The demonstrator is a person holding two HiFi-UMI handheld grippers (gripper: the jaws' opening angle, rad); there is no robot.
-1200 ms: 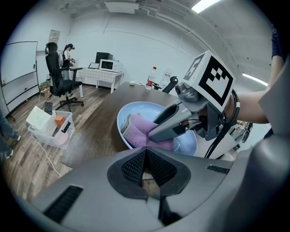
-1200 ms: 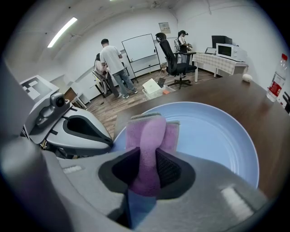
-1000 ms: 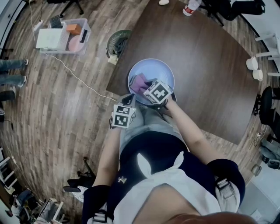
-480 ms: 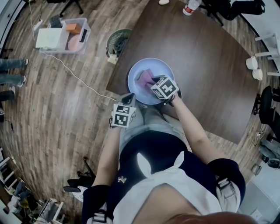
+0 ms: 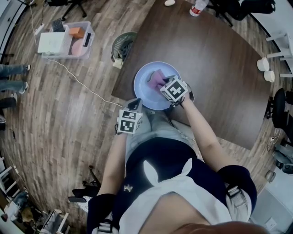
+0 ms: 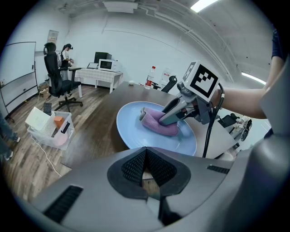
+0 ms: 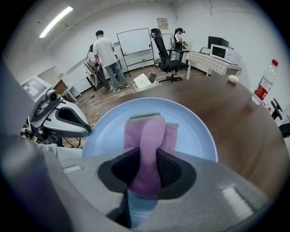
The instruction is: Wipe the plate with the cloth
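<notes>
A light blue plate point(image 5: 141, 91) sits at the near edge of the dark wooden table point(image 5: 219, 59). On it lies a folded purple cloth point(image 5: 157, 78). My right gripper point(image 5: 165, 85) points steeply down onto the plate, its pads pressing the cloth point(image 7: 146, 136) between them while the jaws ease slightly wider; the plate's rim point(image 7: 199, 136) shows around it. My left gripper point(image 5: 130, 119) hangs still beside the table's edge, off the plate, its jaws point(image 6: 145, 168) shut on nothing. From there I see the plate point(image 6: 129, 131), the cloth point(image 6: 156, 126) and the right gripper point(image 6: 168, 117).
A bottle point(image 5: 198, 7) and a small white object point(image 5: 170, 2) stand at the table's far end. On the floor are a wire bin point(image 5: 122, 43), a clear box of items point(image 5: 66, 39) and a cable point(image 5: 78, 80). People stand further back point(image 7: 105, 54).
My right gripper has slid the cloth across the plate, to the right and a little toward the far rim. The left gripper has stayed where it was.
</notes>
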